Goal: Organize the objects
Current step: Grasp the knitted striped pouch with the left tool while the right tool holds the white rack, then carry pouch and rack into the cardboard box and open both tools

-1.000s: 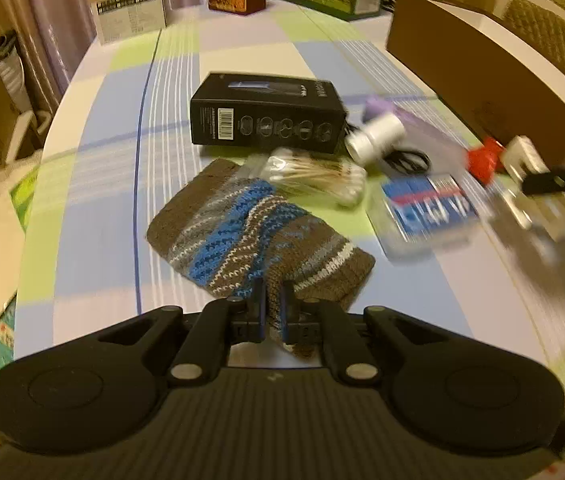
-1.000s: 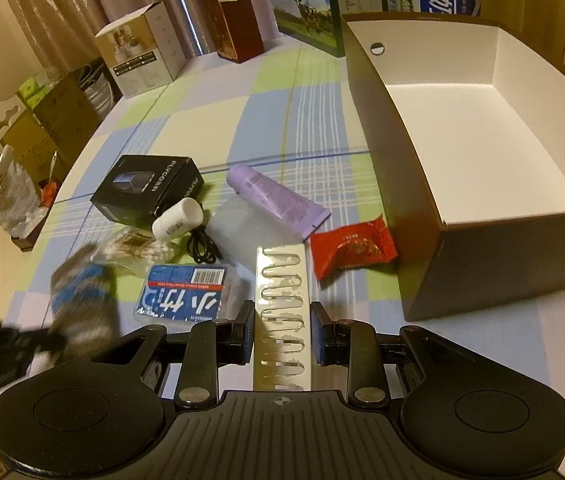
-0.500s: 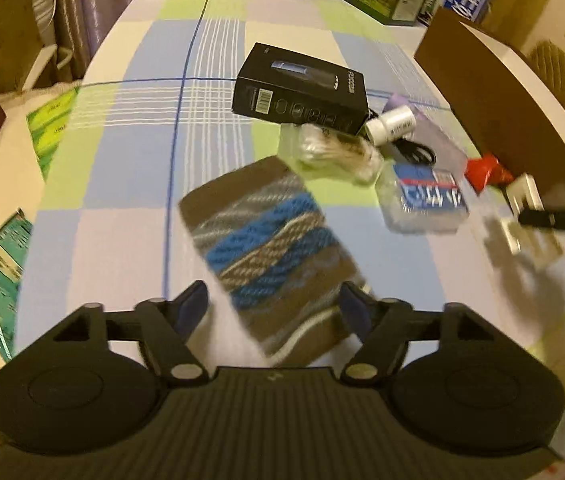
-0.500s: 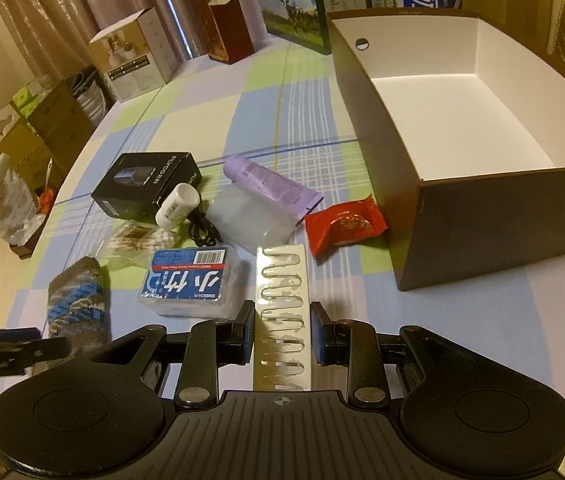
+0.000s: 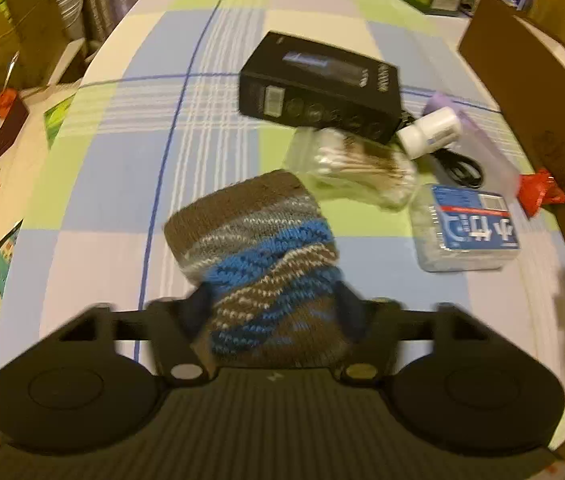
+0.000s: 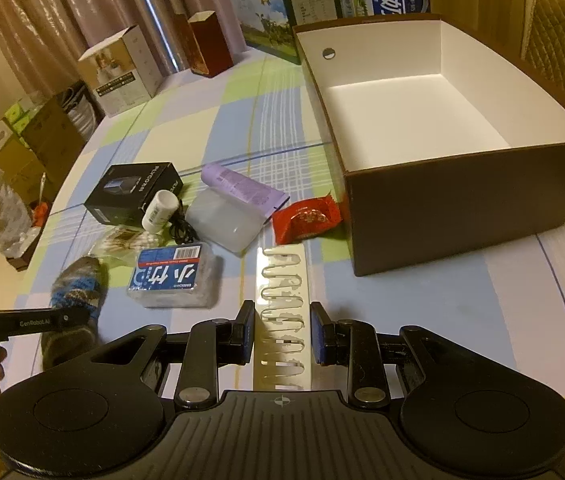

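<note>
A brown, grey and blue knitted pouch (image 5: 254,248) lies on the checked tablecloth, its near end between the fingers of my left gripper (image 5: 272,312), which is open around it. It also shows in the right wrist view (image 6: 78,284). My right gripper (image 6: 281,336) is shut on a white card of clips (image 6: 282,280), held above the cloth. The open brown box with a white inside (image 6: 410,116) stands to the right. Loose on the cloth are a black box (image 5: 318,84), a cotton swab bag (image 5: 358,164), a clear blue-labelled case (image 5: 468,232) and a red packet (image 6: 306,218).
A white bottle (image 6: 158,210), a black cable (image 6: 180,228), a purple tube (image 6: 242,188) and a clear pouch (image 6: 226,222) lie in the cluster. Cartons (image 6: 122,68) stand along the table's far edge (image 6: 94,136). Floor clutter lies beyond the left edge.
My left gripper, shut a second ago, opened and has moved forward so its fingers straddle the knitted pouch. My right gripper has kept hold of the clip card and risen slightly.
</note>
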